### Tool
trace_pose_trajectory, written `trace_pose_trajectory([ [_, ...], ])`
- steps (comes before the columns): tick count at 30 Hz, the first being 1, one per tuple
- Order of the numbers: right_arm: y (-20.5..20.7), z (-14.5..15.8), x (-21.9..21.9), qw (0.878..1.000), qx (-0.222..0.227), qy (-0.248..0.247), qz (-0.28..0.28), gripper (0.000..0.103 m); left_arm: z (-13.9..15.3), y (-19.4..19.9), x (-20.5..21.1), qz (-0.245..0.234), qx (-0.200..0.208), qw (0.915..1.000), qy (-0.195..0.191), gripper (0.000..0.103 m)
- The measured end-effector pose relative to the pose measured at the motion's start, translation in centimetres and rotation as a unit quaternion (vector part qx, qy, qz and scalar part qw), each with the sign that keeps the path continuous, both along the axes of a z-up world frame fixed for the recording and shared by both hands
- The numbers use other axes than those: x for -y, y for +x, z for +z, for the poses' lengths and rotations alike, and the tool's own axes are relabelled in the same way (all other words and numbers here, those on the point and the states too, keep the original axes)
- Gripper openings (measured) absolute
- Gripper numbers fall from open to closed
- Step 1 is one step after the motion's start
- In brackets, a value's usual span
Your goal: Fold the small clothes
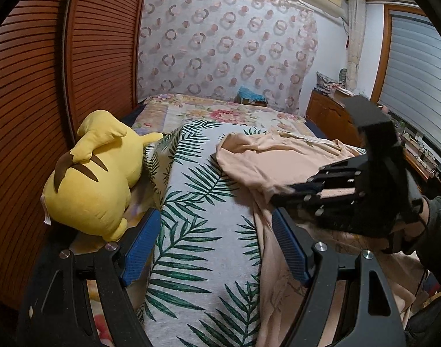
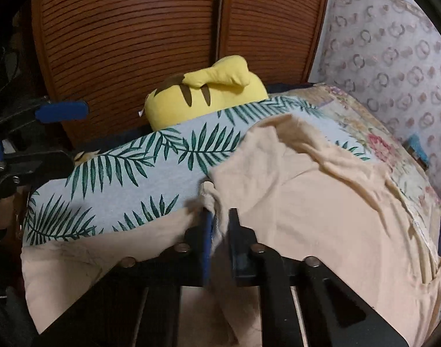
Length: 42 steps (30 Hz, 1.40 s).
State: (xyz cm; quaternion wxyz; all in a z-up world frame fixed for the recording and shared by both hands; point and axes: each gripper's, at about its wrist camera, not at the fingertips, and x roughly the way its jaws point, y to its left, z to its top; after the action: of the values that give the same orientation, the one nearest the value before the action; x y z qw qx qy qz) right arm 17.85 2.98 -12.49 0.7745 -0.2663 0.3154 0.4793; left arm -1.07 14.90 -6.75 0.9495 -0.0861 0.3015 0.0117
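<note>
A peach garment (image 1: 266, 162) lies crumpled on a leaf-print cloth (image 1: 203, 202) on the bed. My left gripper (image 1: 217, 248) is open and empty, its blue pads (image 1: 142, 245) spread over the leaf-print cloth, the right pad at the garment's left edge. My right gripper (image 2: 219, 225) is shut on a fold of the peach garment (image 2: 321, 202) and lifts it slightly. In the left wrist view the right gripper (image 1: 281, 193) reaches in from the right over the garment.
A yellow plush toy (image 1: 96, 173) lies at the bed's left side against slatted wooden doors (image 1: 32, 86). It also shows in the right wrist view (image 2: 206, 92). A floral bedspread (image 1: 220, 112), a wooden cabinet (image 1: 330, 115) and a window lie beyond.
</note>
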Motion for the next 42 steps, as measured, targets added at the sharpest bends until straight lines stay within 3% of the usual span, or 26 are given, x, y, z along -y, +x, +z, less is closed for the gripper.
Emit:
trace_pose_trajectory([
  [6, 1.3, 2.3, 3.1, 0.996, 0.006, 0.075, -0.053, 0.009, -0.1, 0.2, 0.3, -0.002, -0.001, 1.0, -0.002, 0.08],
  [11, 4.6, 1.9, 5.5, 0.984, 0.002, 0.077, -0.162, 0.009, -0.1, 0.6, 1.0, -0.009, -0.004, 1.0, 0.003, 0.08],
  [14, 5.9, 1.3, 6.3, 0.976, 0.01, 0.071, -0.204, 0.025, -0.1, 0.9, 1.3, -0.011, -0.006, 0.9999, 0.003, 0.08],
  [17, 5.9, 0.7, 6.2, 0.976, 0.004, 0.063, -0.21, 0.049, -0.2, 1.1, 1.6, -0.014, -0.008, 0.9999, 0.002, 0.08],
  [18, 5.7, 0.6, 6.2, 0.976, 0.007, 0.065, -0.21, 0.05, -0.3, 1.2, 1.7, -0.016, -0.008, 0.9998, 0.003, 0.08],
  [28, 5.0, 2.2, 10.5, 0.978, 0.006, 0.074, -0.195, 0.051, -0.4, 2.8, 2.8, -0.028, -0.018, 0.9994, 0.011, 0.08],
  [39, -1.9, 7.2, 22.6, 0.963, 0.047, 0.118, -0.238, 0.051, 0.8, 3.8, 6.9, -0.062, -0.01, 0.9979, 0.017, 0.08],
  [42, -3.2, 7.6, 26.2, 0.957, 0.051, 0.125, -0.256, 0.063, 1.1, 4.5, 8.7, -0.08, -0.01, 0.9966, 0.02, 0.08],
])
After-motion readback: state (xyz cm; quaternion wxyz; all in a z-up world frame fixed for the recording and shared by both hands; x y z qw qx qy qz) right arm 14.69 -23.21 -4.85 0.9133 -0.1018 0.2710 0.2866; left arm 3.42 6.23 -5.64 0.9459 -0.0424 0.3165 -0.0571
